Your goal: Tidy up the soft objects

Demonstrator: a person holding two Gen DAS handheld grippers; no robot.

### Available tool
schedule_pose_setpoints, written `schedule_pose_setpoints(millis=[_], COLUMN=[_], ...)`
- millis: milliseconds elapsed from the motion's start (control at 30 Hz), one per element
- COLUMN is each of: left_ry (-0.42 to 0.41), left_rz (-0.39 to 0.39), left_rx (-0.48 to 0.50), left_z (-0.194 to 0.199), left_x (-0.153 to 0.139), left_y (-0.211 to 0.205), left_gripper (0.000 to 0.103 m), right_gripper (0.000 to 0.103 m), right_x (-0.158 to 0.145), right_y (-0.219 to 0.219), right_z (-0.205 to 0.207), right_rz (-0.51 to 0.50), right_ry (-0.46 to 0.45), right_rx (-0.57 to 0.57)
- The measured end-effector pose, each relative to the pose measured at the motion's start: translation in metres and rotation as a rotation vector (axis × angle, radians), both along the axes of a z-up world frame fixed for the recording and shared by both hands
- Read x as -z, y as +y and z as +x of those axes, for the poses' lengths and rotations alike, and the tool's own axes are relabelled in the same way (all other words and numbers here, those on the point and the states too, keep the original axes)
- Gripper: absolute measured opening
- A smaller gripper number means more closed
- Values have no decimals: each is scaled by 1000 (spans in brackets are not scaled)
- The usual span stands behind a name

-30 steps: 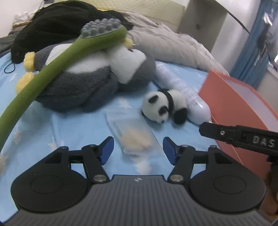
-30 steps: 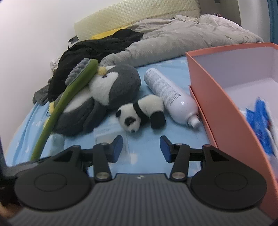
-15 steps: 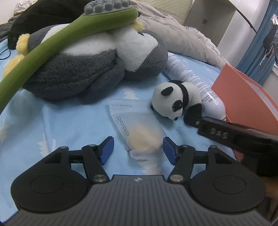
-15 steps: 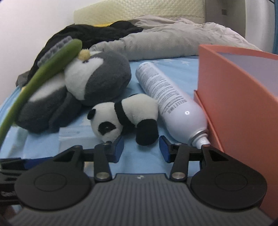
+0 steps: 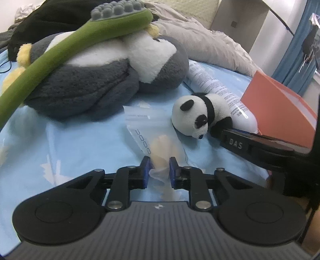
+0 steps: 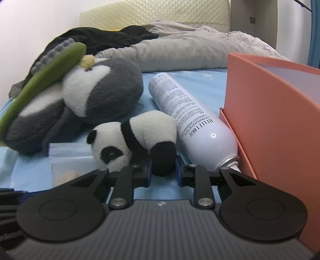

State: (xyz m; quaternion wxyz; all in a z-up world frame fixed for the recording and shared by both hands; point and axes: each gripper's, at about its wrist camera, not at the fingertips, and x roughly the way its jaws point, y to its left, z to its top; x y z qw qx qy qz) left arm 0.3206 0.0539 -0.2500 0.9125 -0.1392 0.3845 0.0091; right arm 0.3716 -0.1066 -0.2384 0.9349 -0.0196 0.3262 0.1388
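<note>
A bedroom, seen low across the bed

The bed (image 6: pixel 200 88) wears a light blue sheet printed with white stars. At its far end a cream quilted headboard (image 6: pixel 160 10) stands against a plain white wall (image 6: pixel 36 24). In front of the headboard lie a rumpled grey duvet (image 6: pixel 190 50) and a heap of black clothing (image 6: pixel 104 38). Right of the headboard stands a pale cabinet (image 5: pixel 240 26), and beyond it a blue curtain (image 5: pixel 294 50) beside a bright window edge (image 5: pixel 318 68).
</note>
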Motion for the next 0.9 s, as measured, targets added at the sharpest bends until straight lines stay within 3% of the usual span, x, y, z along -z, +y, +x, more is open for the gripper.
schedule_pose_setpoints(millis=[167,900], left_ry=[-6,20], left_rz=[-17,-97], left_rx=[-8,-19], left_z=[-24,-169], left_x=[-9,-43], left_y=[3,8], left_gripper=[19,18], right_gripper=[25,24], right_x=[-14,-51], right_y=[-4,-26], right_z=[-21,-167], right_rz=[-9,-56], right_ry=[6,89], right_rx=[-10,-44])
